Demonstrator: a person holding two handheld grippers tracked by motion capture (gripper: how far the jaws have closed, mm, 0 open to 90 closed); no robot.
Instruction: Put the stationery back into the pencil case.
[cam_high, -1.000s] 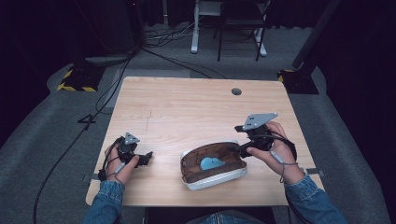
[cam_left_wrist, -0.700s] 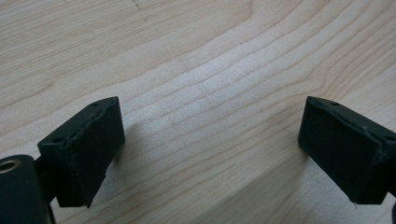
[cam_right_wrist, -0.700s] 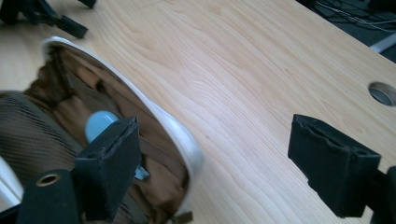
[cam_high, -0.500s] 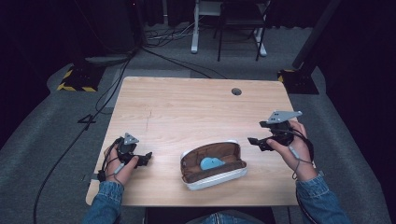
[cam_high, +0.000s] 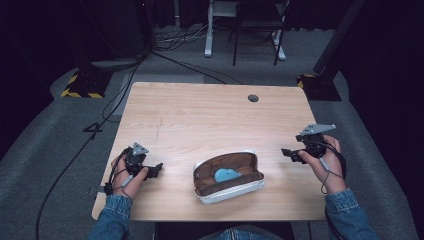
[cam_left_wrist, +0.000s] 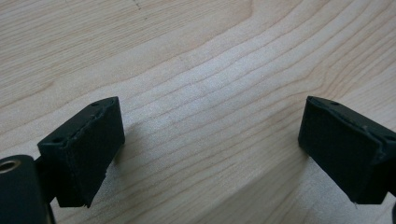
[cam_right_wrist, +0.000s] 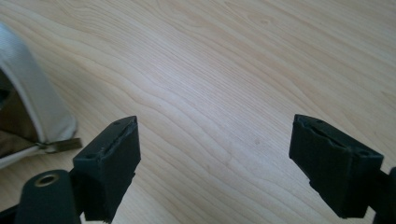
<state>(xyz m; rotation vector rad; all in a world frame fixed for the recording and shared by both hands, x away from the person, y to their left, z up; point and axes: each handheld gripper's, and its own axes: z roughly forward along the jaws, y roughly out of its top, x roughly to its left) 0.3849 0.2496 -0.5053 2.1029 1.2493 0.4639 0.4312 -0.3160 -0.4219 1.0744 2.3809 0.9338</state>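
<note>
An open glasses case (cam_high: 229, 176) with a white shell and brown lining lies near the table's front edge, a light blue cloth (cam_high: 225, 175) inside it. Its white edge (cam_right_wrist: 28, 98) shows at the left of the right gripper view. My left gripper (cam_high: 156, 170) rests low over the wood to the left of the case, jaws wide apart with bare wood between them (cam_left_wrist: 210, 144). My right gripper (cam_high: 289, 153) is held to the right of the case, apart from it, jaws also wide apart and empty (cam_right_wrist: 215, 158).
The wooden table (cam_high: 210, 120) has a round cable hole (cam_high: 253, 98) at the back right. Cables (cam_high: 75, 155) trail over the grey floor on the left. A desk frame (cam_high: 245, 30) and a yellow-black striped base (cam_high: 80, 85) stand beyond the table.
My right gripper has drawn away from the case to the right and a little toward the table's edge. The left gripper and the case have stayed put.
</note>
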